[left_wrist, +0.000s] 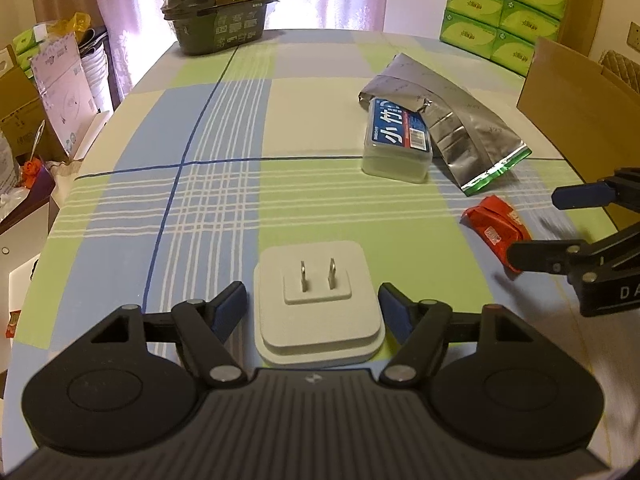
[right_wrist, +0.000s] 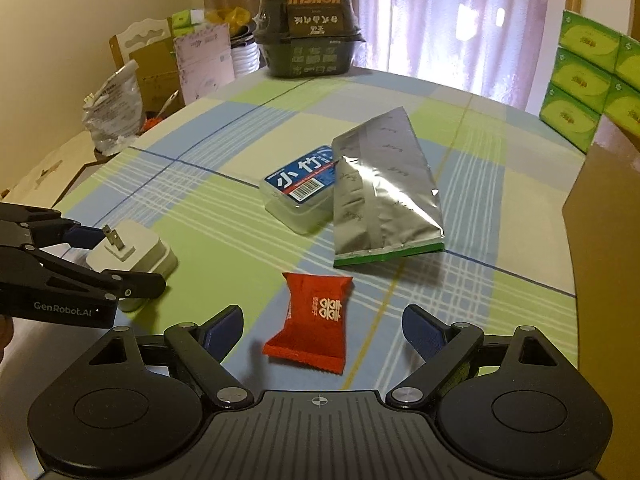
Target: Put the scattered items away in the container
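Pale curtains hang behind a checked green, blue and white surface whose rounded edge falls away on the left toward stacked cardboard boxes. At the far left edge of that cloth stands a dark lidded food tub, well apart from everything else, with a broad stretch of bare cloth between it and the near items. The left tool is held low and level over the near edge, its blue-padded fingers spread wide on either side of a white plug adapter that lies prongs up; neither pad touches it. Farther in and to the right, a clear plastic box with a blue label sits flat, and a silver foil pouch leans over its far corner, touching it. Right of the adapter lies a red snack packet, alone on the cloth just in front of the right tool, which points toward it from the near right edge with its fingers wide apart and nothing between them. In the left wrist view that tool's fingers bracket the packet loosely, and one black finger overlaps its near end. A brown cardboard container rises at the right rim, close beside the pouch, and green tissue packs are stacked behind it.
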Tool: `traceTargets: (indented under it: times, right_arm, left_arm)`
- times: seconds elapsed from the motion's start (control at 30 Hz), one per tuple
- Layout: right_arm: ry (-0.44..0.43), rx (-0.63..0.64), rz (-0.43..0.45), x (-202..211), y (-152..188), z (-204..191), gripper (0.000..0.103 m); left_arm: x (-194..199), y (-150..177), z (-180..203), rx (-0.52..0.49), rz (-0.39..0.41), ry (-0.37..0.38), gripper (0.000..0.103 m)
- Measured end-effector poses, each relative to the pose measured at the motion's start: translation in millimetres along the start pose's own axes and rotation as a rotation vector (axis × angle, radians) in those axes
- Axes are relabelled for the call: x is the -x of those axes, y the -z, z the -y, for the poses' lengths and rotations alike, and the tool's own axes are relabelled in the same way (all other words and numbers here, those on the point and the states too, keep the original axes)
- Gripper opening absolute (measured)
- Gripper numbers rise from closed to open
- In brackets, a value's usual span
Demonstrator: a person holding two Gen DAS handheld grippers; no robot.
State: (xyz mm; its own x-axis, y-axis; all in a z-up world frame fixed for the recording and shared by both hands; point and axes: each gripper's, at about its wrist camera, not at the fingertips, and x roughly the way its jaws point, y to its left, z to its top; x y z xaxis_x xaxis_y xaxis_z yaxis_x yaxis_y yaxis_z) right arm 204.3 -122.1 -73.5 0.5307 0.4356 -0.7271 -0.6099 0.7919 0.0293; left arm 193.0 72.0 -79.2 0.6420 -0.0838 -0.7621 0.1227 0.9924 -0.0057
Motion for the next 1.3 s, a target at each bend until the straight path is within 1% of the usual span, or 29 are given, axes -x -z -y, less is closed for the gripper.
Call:
traceTargets:
  times: [0.03, 0.13, 0.2, 0.3, 0.33, 0.37, 0.43, 0.47, 0.5, 0.53, 0.57, 0.63, 0.73, 0.9, 1.3]
  right_arm:
    - [-0.001, -0.001, 0.000, -2, 0, 0, 0.092]
    - [0.000, -0.003, 0.001, -5, -2, 1, 0.092]
    - [-0.002, -0.003, 0.002, -7, -3, 1, 0.092]
    - [-0.007, 0.006, 0.002, -12, -4, -1, 0.091]
    - [-0.008, 0.011, 0.000, -14, -5, -3, 0.079]
    - [-0.015, 0.016, -0.007, -16, -6, -3, 0.071]
    - [-0.016, 0.017, -0.020, -21, -6, -5, 0.071]
    - [-0.012, 0.019, -0.026, -24, -5, -6, 0.067]
    - [-0.005, 0.020, -0.030, -25, -5, -6, 0.060]
    - [0.000, 0.021, -0.035, -27, -5, -7, 0.042]
    - [0.001, 0.016, -0.036, -27, -4, -7, 0.037]
    - [0.007, 0.006, -0.039, -24, -3, -8, 0.033]
    - [0.008, 0.004, -0.026, -15, 0, -11, 0.032]
    - [0.005, -0.018, 0.006, 14, 4, -17, 0.032]
    - [0.035, -0.099, 0.084, 94, 15, -20, 0.032]
  left_arm:
    - [0, 0, 1, -0.007, -0.001, 0.000, 0.062]
    - [4, 1, 2, -0.012, -0.010, -0.003, 0.061]
    - [11, 4, 3, -0.015, 0.005, -0.003, 0.061]
    - [19, 9, 4, -0.001, 0.007, 0.009, 0.061]
    - [20, 11, 5, 0.005, 0.005, 0.012, 0.061]
    - [21, 13, 5, 0.012, 0.001, 0.015, 0.061]
    - [23, 17, 5, 0.024, -0.007, 0.019, 0.061]
    - [24, 19, 5, 0.029, -0.011, 0.020, 0.061]
    - [25, 21, 5, 0.033, -0.013, 0.021, 0.061]
    - [26, 22, 5, 0.036, -0.015, 0.021, 0.061]
    - [27, 23, 5, 0.038, -0.017, 0.022, 0.061]
    - [29, 25, 6, 0.044, -0.018, 0.024, 0.060]
    - [35, 26, 8, 0.052, -0.014, 0.030, 0.061]
    - [49, 28, 18, 0.054, -0.002, 0.043, 0.061]
    - [103, 26, 51, 0.032, 0.049, 0.068, 0.061]
